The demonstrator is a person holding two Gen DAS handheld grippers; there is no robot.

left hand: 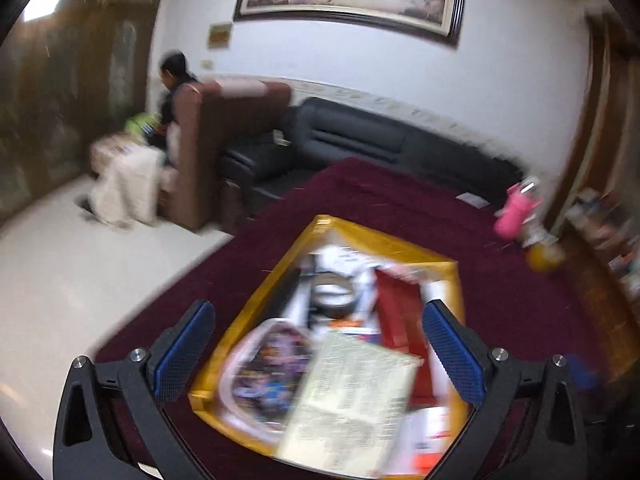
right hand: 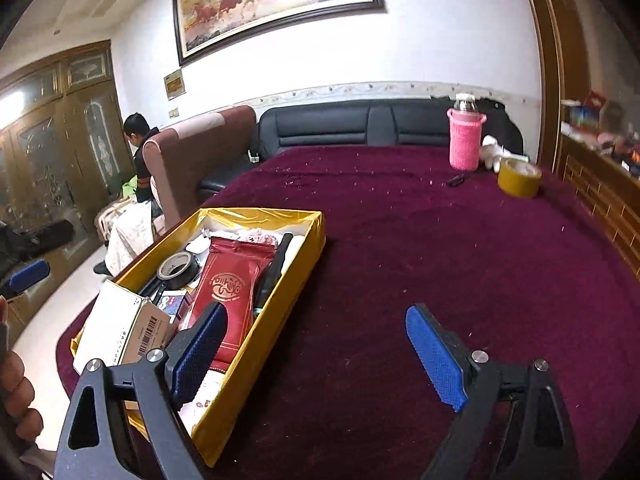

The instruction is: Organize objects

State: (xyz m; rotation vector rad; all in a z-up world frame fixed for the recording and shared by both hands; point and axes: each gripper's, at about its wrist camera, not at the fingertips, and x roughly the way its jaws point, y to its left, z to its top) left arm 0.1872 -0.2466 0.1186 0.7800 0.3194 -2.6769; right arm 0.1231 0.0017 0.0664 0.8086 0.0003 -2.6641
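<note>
Grippers are both wide open and both hold nothing. The left gripper (left hand: 316, 338) fills the bottom of the left wrist view, which is blurred. Its two blue pads (left hand: 186, 354) stand far apart and touch nothing; the yellow box (left hand: 256, 312) appears between and behind them, in the lower middle of the frame. Inside the box lie a pale printed carton (left hand: 352, 400), a red packet (left hand: 400, 312), a tape roll (left hand: 332, 296) and a round colourful item (left hand: 272, 364) that is too blurred to name.

The right gripper (right hand: 314, 354) is at the bottom of the right wrist view. Its jaws are spread wide, with only the dark red cloth of the surface (right hand: 420, 240) seen between them. The left-hand pad in the frame overlaps the box (right hand: 280, 304) and the lower end of the red packet (right hand: 232, 288); I cannot tell if it touches them. The other pad is over bare cloth, well apart from the box.

In this view the box sits at the lower left, near the surface edge. The carton (right hand: 120, 332) stands at its near end, and the black tape roll (right hand: 178, 266) lies further in. At the upper right of the surface a pink bottle (right hand: 464, 144) stands upright, with a yellow tape roll (right hand: 518, 178) near it. Fingers of a hand (right hand: 18, 396) appear at the left edge of the frame.
</note>
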